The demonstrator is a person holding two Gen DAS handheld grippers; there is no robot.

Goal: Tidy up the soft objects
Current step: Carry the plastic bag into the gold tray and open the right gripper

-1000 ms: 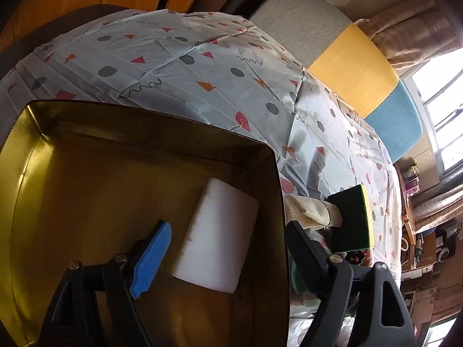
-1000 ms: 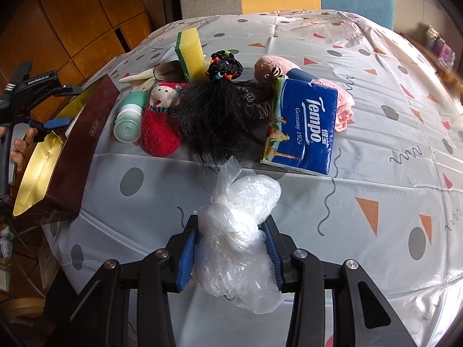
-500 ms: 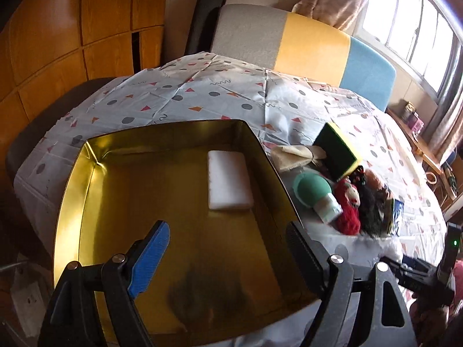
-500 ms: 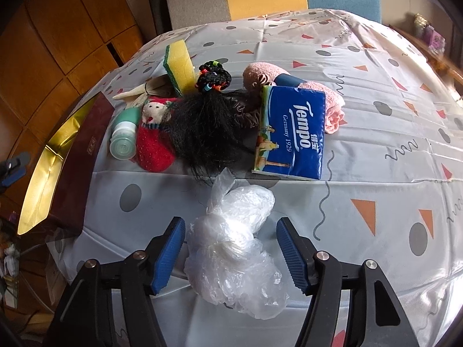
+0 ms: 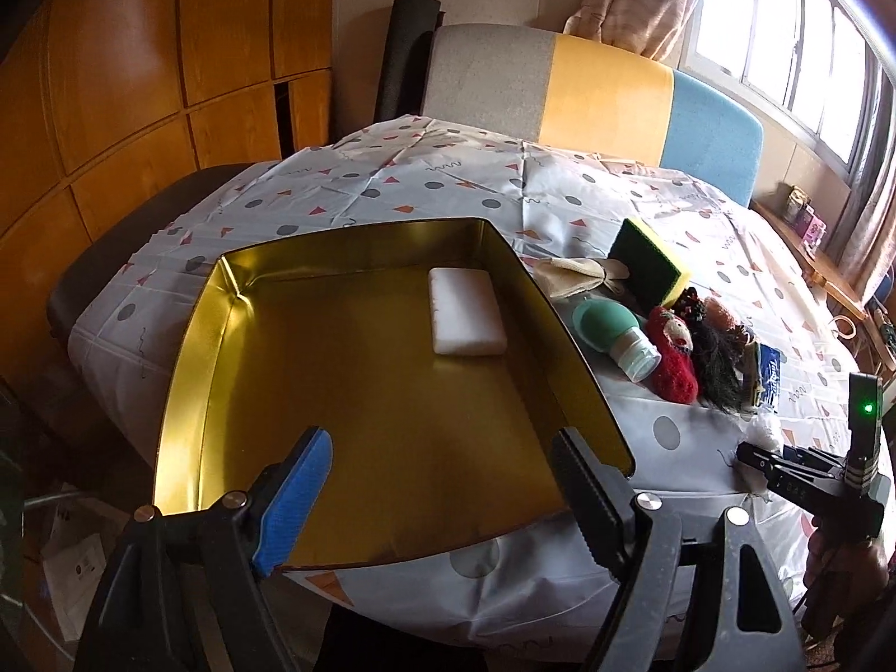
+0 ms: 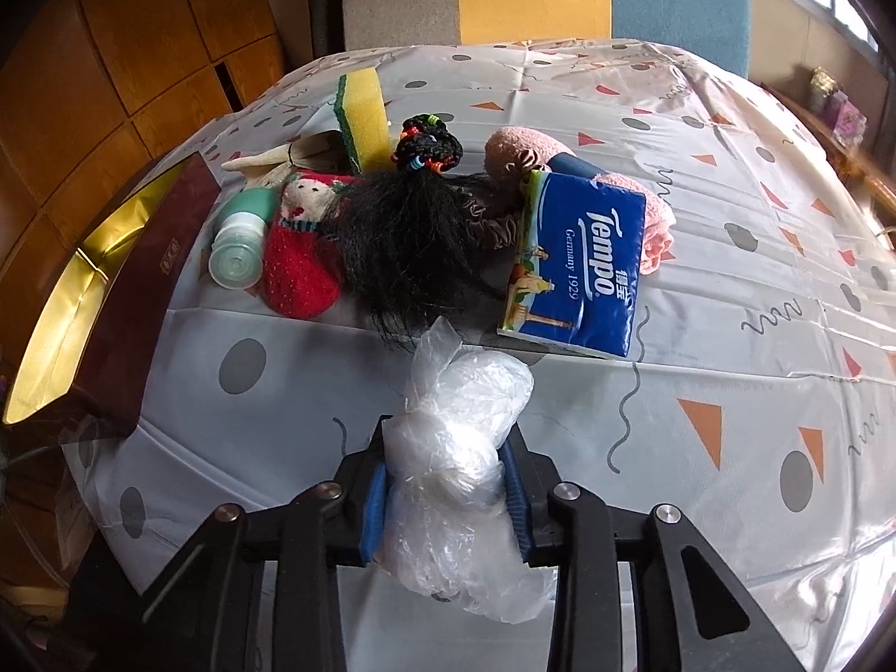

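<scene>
Right gripper (image 6: 448, 490): jaws closing, pads pressed on crumpled plastic bag (image 6: 456, 448). Left gripper (image 5: 442, 495): spread wide, empty, above gold tin (image 5: 185, 336).

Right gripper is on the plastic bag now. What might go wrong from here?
The right gripper is closing on the crumpled plastic bag; slick film may slip out once lifted. The bag's loose tail lies by the black wig and tissue pack and might drag them. The gold tin overhangs the table edge and could tip.
</scene>
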